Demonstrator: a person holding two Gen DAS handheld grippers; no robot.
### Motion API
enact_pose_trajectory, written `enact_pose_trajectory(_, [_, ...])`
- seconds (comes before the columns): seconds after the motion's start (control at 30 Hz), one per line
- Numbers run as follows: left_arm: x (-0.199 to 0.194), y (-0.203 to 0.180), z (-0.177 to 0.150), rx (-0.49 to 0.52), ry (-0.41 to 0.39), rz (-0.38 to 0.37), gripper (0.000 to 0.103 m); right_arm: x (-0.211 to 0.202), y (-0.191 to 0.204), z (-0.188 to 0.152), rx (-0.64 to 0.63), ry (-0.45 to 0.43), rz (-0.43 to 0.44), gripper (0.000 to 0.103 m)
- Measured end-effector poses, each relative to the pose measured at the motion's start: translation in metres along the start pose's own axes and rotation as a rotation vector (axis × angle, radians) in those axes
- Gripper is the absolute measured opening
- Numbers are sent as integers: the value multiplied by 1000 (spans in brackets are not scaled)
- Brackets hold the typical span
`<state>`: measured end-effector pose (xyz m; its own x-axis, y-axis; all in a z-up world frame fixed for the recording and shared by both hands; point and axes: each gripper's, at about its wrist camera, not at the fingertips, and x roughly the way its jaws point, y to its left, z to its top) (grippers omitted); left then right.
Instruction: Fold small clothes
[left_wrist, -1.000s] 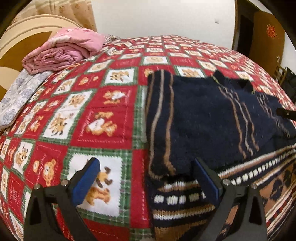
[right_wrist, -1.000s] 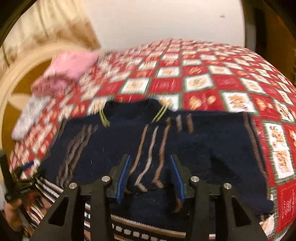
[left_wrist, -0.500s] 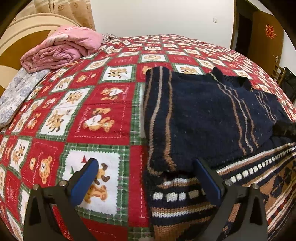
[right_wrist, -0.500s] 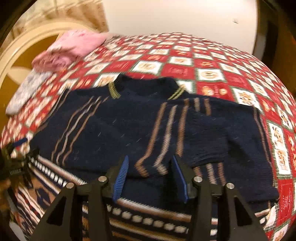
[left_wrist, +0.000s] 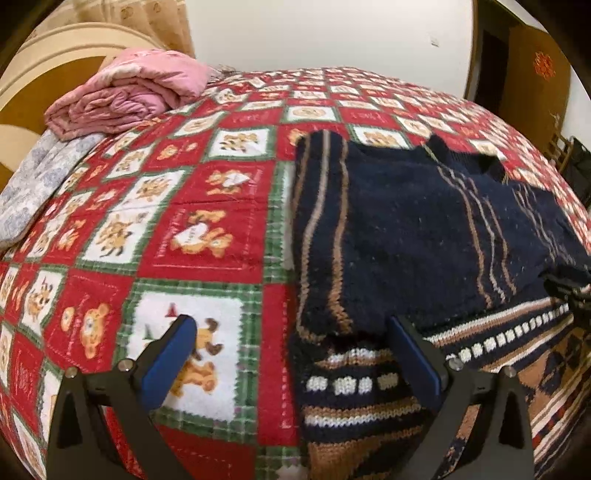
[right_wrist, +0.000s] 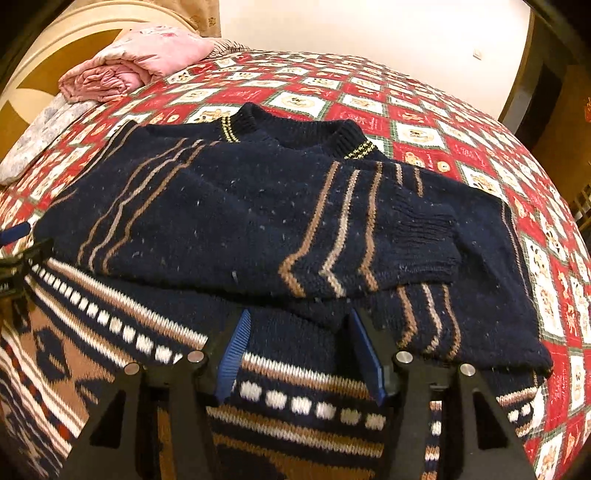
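Navy sweater (right_wrist: 236, 214) under both open grippers, left (left_wrist: 295, 354), right (right_wrist: 299, 350) (just widening); pink quilt (left_wrist: 125, 92) well apart.

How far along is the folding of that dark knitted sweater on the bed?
Partway. Both sleeves of the sweater already lie folded across its chest, the cuff of one on top. The right tool has just been opening and holds nothing; the left tool hangs open at the sweater's edge. Still to do: fold the patterned bottom up towards the collar.
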<state>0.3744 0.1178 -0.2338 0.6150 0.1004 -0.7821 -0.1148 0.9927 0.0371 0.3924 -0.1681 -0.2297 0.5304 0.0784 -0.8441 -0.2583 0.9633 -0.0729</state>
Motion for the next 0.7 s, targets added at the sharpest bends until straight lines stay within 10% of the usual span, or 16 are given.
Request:
enact_pose_trajectory(0.2, [-13, 23, 15, -88, -95, 21, 103, -31, -35, 19, 55, -159, 6, 57])
enact_pose_trajectory(0.43, [15, 27, 23, -76, -21, 66, 103, 15, -104, 64, 265, -78, 1, 51])
enact_pose_trajectory(0.7, [26, 25, 14, -73, 11, 55, 103, 71, -106, 91, 208, -21, -128, 32])
